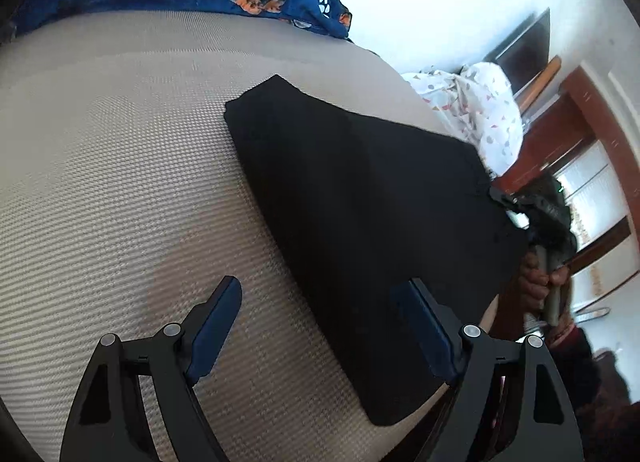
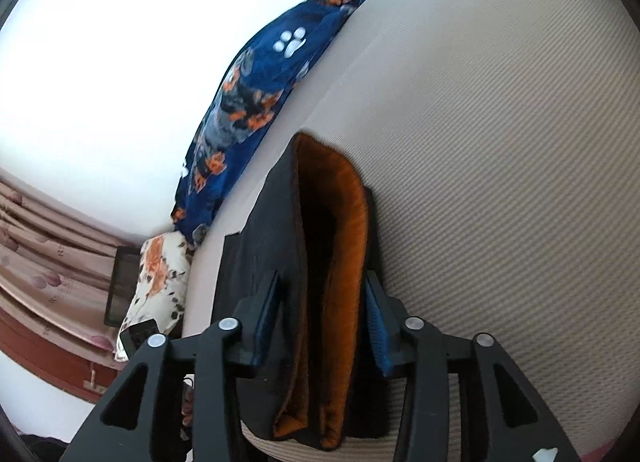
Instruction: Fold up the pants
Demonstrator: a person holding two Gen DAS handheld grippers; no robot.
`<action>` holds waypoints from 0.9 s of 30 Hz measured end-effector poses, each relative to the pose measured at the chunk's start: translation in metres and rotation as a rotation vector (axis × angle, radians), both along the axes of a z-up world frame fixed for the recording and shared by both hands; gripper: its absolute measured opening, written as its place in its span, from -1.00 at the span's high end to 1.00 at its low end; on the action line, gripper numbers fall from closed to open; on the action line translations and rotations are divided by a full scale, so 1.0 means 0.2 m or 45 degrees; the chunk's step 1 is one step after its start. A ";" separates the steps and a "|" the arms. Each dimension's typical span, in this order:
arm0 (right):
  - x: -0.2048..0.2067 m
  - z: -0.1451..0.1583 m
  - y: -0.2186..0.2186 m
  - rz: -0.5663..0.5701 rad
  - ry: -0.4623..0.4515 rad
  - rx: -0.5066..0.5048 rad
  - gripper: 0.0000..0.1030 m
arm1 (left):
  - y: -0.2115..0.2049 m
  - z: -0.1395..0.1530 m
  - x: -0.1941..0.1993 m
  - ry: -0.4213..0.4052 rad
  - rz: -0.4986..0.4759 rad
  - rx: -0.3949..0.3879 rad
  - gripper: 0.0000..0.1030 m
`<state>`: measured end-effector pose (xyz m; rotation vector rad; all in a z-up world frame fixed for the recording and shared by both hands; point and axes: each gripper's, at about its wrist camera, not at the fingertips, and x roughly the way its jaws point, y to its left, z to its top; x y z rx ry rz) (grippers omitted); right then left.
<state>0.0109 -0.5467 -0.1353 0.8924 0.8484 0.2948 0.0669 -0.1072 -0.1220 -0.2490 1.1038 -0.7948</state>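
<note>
The pants (image 1: 360,222) lay folded into a dark stack on the bed (image 1: 120,182), the left tool (image 1: 320,326) wide and empty above its near corner, the right tool (image 2: 320,322) slack astride the edge layers, so squaring the stack probably remained.

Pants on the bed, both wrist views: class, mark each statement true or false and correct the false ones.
1. The pants are black outside. True.
2. Their lining is green. False: it is orange.
3. The left gripper is clamped shut on cloth. False: its jaws stand wide open, one finger over the bedcover, one over the pants.
4. A folded edge of the pants lies between the right gripper's fingers. True.
5. A blue paw-print blanket lies at the bedcover's edge. True.
</note>
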 end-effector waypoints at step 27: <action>0.07 -0.08 0.19 0.159 0.087 -0.090 0.39 | -0.20 -0.06 0.17 0.186 -0.115 -0.162 0.57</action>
